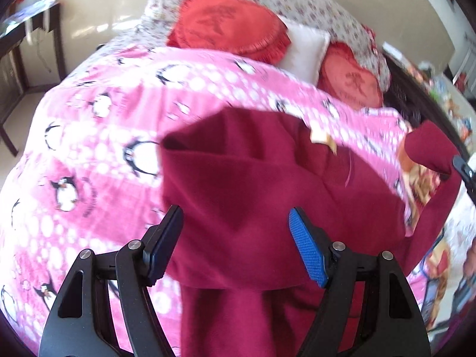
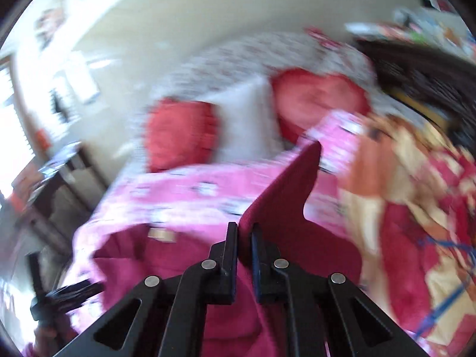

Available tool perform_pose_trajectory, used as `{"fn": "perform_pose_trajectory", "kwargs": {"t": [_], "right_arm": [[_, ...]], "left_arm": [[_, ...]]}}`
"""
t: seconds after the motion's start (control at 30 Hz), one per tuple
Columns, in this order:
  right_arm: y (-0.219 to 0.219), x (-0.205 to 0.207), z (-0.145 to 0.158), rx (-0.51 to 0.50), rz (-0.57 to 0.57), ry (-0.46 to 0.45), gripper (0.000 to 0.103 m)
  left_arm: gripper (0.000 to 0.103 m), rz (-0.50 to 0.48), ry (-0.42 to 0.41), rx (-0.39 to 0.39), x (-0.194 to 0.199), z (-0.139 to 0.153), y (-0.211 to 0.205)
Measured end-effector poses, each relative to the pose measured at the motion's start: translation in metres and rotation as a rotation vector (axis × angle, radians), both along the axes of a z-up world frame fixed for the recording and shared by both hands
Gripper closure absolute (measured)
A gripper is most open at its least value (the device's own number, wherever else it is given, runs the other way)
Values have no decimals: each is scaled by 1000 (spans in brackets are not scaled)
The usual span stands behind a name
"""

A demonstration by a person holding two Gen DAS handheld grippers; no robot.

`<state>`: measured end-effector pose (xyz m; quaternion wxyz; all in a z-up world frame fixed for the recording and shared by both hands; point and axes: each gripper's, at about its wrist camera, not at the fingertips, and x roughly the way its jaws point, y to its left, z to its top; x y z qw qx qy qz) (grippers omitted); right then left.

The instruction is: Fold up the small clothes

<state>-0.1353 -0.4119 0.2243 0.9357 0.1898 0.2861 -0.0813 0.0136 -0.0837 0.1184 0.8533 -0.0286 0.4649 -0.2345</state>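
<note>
A dark red fleece garment (image 1: pixel 253 178) lies spread on a bed, on top of a pink blanket (image 1: pixel 98 136) printed with penguins and white dots; a small pale label (image 1: pixel 322 141) shows near its upper edge; one corner of the garment (image 2: pixel 285 196) is lifted clear of the blanket, pinched between the fingers of the right gripper (image 2: pixel 244 238), which are clenched tight on the cloth so that the fabric stands up in a narrow flap above them; the right wrist view is heavily blurred; the left gripper (image 1: pixel 235 238) hovers over the near part of the garment with its fingers released and standing wide apart, one pad (image 1: pixel 308 250) blue and textured, the cloth showing between them with nothing gripped; in the left wrist view the right gripper's black tip (image 1: pixel 465 172) appears at the far right edge, beside the raised corner; beyond the blanket, two red fringed cushions (image 1: pixel 229 23) and a white pillow (image 1: pixel 306 50) rest against a floral-print bedspread (image 1: pixel 312 3); to the right lies a red and cream patterned quilt (image 2: pixel 416 208); a dark wooden counter (image 1: pixel 17 38) stands at the far left by a pale wall.
</note>
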Motion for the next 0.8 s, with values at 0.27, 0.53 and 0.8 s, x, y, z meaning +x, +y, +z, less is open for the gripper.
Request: {"fn": "perform_pose_trajectory", "kwargs": {"t": [0.27, 0.53, 0.8], "right_arm": [[143, 67, -71, 5, 400, 170, 95], [121, 46, -92, 64, 310, 246, 57], [68, 4, -76, 45, 143, 224, 56]], "left_arm": [[29, 89, 69, -75, 16, -7, 33], [29, 28, 53, -51, 19, -18, 7], [29, 26, 48, -33, 40, -36, -41]]}}
